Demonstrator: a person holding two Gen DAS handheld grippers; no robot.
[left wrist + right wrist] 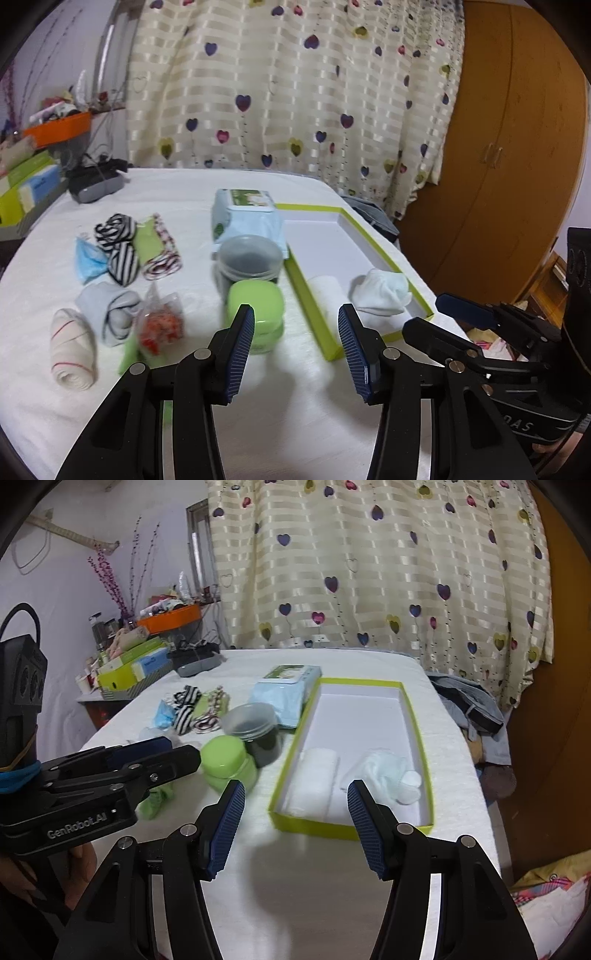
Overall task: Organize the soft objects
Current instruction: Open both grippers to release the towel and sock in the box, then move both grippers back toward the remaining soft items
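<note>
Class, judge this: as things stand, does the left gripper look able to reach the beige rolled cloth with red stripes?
Probably yes. The left gripper is open and empty, and the beige rolled cloth lies uncovered at the pile's near edge.

Box [314,295] sits right of my jars: lidded jar [256,317] in front, clear jar [249,260] behind it, wipes pack [245,210] behind that. In the box, rolled towel [316,779] left, bunched cloth [384,771] right. Socks pile [118,240] lies left of the jars, bandage roll [72,349] nearest me.
</note>
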